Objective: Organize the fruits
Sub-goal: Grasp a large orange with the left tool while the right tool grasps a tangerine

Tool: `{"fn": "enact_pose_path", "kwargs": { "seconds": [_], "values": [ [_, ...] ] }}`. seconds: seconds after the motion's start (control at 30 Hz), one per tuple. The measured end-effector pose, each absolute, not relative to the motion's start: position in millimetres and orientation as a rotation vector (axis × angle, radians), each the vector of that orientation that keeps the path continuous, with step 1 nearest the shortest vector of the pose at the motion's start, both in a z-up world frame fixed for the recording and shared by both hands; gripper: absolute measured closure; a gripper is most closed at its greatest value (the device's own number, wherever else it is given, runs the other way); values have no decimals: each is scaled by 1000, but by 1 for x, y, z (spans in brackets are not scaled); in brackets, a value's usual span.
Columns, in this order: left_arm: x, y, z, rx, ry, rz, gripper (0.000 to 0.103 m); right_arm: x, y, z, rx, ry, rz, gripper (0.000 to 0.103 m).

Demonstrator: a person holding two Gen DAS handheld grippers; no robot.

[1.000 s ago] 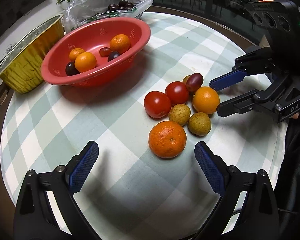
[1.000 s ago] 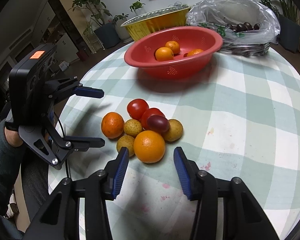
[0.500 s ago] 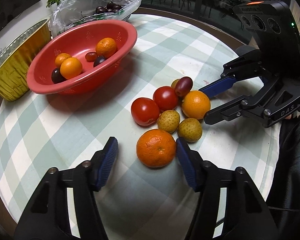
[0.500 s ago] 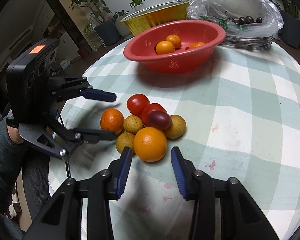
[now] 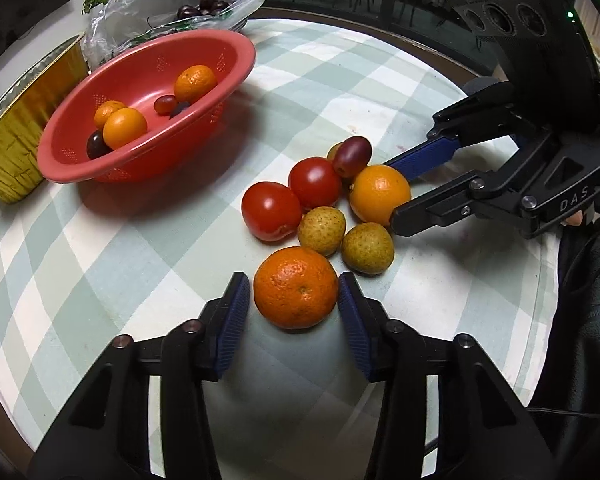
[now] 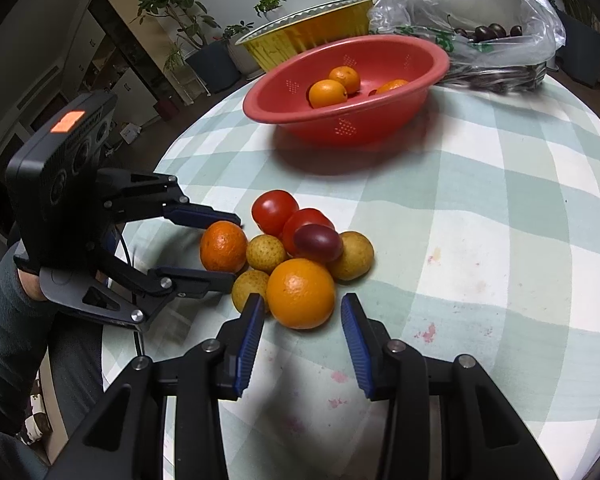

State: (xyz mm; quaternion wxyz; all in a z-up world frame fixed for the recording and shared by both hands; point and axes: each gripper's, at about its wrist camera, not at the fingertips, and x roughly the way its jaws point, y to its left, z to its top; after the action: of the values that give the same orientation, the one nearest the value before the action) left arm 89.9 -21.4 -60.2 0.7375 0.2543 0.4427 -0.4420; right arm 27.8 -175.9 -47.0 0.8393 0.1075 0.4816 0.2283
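A pile of fruit lies on the checked tablecloth: a mandarin [image 5: 296, 287], a smooth orange [image 5: 379, 194], two tomatoes [image 5: 271, 211], several small yellow-brown fruits [image 5: 322, 230] and a purple grape [image 5: 353, 156]. My left gripper [image 5: 290, 294] is open, its pads either side of the mandarin, close to it. My right gripper [image 6: 302, 312] is open around the smooth orange [image 6: 301, 292]; a small gap shows at each pad. A red colander bowl [image 5: 236, 46] holds mandarins and grapes.
A gold foil tray [image 5: 16, 128] stands left of the bowl. A clear plastic bag of dark cherries [image 5: 180, 0] lies behind the bowl. The round table's edge [image 5: 452, 54] curves close behind the right gripper. The person's sleeve [image 6: 8, 340] is at the table's left edge.
Both grippers moved forward onto the pile. The left jaws narrowed from wide open to just around the mandarin. The right jaws now straddle the orange.
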Motion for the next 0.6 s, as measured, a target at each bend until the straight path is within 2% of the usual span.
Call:
{"fn": "enact_pose_path", "kwargs": {
  "seconds": [0.47,0.6],
  "values": [
    [83,-21,-57,552,959,-962,67,39,-174,-48,248,1031,470,59],
    [83,-18,-56,537,960,-958,67,42,-173,-49,258,1036,477,63]
  ]
}}
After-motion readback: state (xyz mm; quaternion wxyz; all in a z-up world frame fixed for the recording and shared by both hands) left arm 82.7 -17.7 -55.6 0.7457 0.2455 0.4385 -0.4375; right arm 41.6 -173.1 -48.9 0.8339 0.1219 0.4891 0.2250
